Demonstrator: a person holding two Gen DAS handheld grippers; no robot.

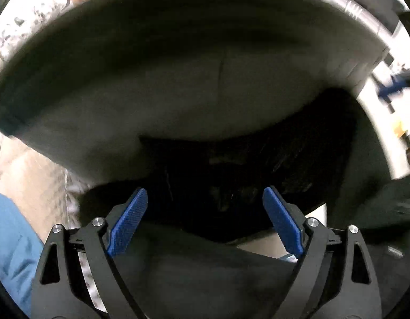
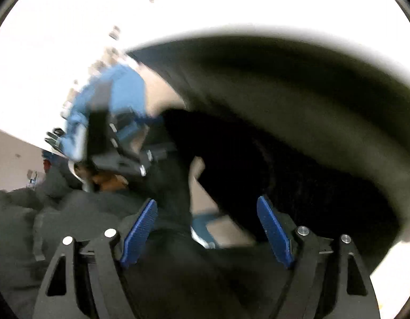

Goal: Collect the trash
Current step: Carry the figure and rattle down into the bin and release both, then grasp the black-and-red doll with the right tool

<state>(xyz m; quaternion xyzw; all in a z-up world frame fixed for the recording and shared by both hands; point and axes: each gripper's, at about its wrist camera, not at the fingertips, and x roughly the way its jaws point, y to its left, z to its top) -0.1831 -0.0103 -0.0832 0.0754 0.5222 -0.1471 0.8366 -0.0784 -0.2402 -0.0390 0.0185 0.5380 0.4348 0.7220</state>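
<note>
A big black trash bag (image 1: 178, 79) fills the left wrist view, its dark mouth (image 1: 244, 175) right ahead. My left gripper (image 1: 205, 199) is open at the mouth, with a fold of the bag's edge (image 1: 199, 265) lying between its fingers. In the right wrist view the same bag (image 2: 298, 101) curves over the right side. My right gripper (image 2: 207, 208) is open, with black bag film (image 2: 173, 239) between its fingers. The left gripper (image 2: 117, 143) shows there at the left, blurred. No loose trash shows clearly.
A white surface (image 2: 59, 40) lies behind the bag. A person's blue sleeve (image 1: 11, 239) is at the lower left of the left wrist view. A pale floor patch and a light blue item (image 2: 202, 226) show beneath the bag. Both views are motion-blurred.
</note>
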